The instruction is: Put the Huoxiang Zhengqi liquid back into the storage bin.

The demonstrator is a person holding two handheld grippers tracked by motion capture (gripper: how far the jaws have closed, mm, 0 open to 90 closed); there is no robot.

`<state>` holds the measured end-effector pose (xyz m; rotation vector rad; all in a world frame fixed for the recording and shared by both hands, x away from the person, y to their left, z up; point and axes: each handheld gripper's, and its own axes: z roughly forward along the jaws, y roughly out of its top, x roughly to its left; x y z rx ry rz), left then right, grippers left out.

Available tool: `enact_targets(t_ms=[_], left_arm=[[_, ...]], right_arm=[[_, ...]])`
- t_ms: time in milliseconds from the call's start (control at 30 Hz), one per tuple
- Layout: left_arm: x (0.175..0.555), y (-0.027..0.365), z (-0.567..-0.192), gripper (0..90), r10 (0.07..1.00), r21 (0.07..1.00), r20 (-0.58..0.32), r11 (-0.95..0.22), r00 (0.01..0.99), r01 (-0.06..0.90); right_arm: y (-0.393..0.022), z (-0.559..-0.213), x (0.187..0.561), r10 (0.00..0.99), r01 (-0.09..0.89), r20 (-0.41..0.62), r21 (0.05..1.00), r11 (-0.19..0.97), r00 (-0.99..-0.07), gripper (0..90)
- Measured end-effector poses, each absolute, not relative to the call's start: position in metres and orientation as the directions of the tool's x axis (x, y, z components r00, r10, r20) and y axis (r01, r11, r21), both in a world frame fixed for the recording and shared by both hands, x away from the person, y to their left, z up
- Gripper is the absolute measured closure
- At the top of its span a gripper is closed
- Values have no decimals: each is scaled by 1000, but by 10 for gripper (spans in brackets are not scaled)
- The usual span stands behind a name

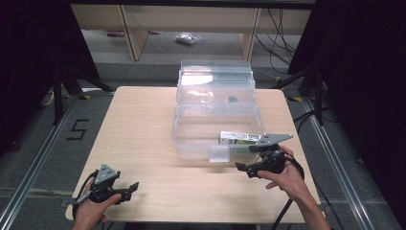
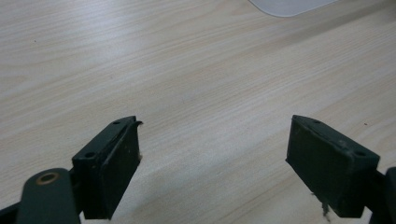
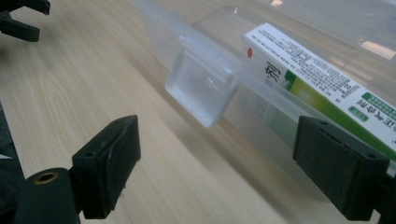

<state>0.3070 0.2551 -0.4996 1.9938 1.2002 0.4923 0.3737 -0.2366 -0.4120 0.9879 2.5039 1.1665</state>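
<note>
The left claw (image 1: 131, 188), at about 7 o'clock in the high view, is black with a grey three-cornered plate on top and a dark cable curling off it by the hand (image 1: 91, 212). The right claw (image 1: 241, 167), at about 5 o'clock, has the same black body, a longer grey plate with small holes, and a black cable trailing toward the bottom edge past the right hand (image 1: 287, 177). Up close, each jaw is a dark block faced with a flat pad (image 2: 122, 172), with small screw holes on top and a brass-ringed hole at the base. Forearms are bare, no sleeves.
</note>
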Motion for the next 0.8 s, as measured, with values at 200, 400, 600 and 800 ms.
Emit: enact_targets(t_ms=[200,400,600,800], left_arm=[[307,255,-500,166,872,757,-50,-285,488,588],[307,253,-500,165,865,749,-48,-299,500,591],[306,254,-499,165,863,751,-48,-301,503,587],[305,254,-499,165,863,750,-43,-305,503,587]], right_arm=[[-240,-422,368,662,494,94,745,449,-744,160],[-243,-430,362,650,471,83,759,450,-755,163],[-243,-436,357,652,480,95,757,444,-752,162],[-245,-440,354,659,482,84,752,451,-748,161]])
